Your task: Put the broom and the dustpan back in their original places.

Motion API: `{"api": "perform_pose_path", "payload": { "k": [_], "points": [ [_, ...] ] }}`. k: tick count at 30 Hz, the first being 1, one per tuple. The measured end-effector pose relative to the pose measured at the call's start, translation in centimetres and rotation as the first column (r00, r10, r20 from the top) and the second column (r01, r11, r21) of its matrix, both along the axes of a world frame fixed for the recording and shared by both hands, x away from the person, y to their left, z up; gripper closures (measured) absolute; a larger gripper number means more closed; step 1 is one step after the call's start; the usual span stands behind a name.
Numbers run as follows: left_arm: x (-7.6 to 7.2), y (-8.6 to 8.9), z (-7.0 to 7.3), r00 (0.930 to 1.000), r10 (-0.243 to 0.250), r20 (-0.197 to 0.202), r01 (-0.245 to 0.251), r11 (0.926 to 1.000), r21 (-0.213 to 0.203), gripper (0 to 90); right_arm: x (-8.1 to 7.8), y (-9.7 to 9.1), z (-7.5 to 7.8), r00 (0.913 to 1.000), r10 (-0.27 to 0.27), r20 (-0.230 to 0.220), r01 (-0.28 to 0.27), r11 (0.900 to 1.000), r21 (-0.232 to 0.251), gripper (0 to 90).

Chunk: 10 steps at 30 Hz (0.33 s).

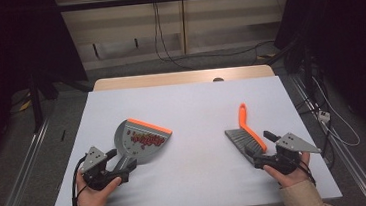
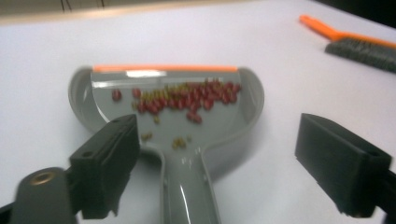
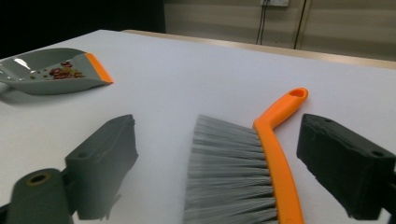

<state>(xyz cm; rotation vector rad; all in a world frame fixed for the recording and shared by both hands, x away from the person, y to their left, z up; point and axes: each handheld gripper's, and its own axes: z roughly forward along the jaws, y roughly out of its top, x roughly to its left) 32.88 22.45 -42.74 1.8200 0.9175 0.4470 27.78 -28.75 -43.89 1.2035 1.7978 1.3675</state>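
A grey dustpan [image 1: 141, 139] [image 2: 168, 107] with an orange lip lies on the white table [image 1: 196, 102], left of centre. Several red and yellowish beads [image 2: 187, 98] rest in it. My left gripper [image 1: 121, 164] [image 2: 223, 135] is open; the pan's handle [image 2: 187, 186] lies between the jaws, with a gap on each side. At the right lies a brush [image 1: 246, 135] [image 3: 275, 163] with grey bristles [image 3: 229, 182] and an orange handle. My right gripper [image 1: 261, 149] [image 3: 222, 130] straddles the brush's near end, open, with neither pad touching it.
A wooden strip [image 1: 184, 78] borders the table's far edge. Cables [image 1: 166, 54] run over the floor behind it, and metal rails [image 1: 21, 172] flank both sides. The dustpan [image 3: 51, 72] also appears far left in the right gripper view, the brush [image 2: 355, 44] far right in the left gripper view.
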Motion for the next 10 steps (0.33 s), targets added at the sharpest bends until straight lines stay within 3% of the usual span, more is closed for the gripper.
{"api": "perform_pose_path", "payload": {
  "k": [4, 10],
  "points": [
    [0.22, 0.43, 0.27, 0.9993, 0.003, 0.037, -0.001, 0.9983, -0.058, 8.0, -0.43, -0.24, -0.26, 0.9992, 0.040, -0.002, -0.040, 0.9991, -0.016, 9.8],
    [0.34, 0.56, 0.62, 0.9972, -0.004, 0.075, 0.010, 0.9975, -0.070, 7.9, -0.44, -0.26, -0.50, 0.9986, 0.053, -0.003, -0.053, 0.9985, -0.008, 8.7]
  ]
}}
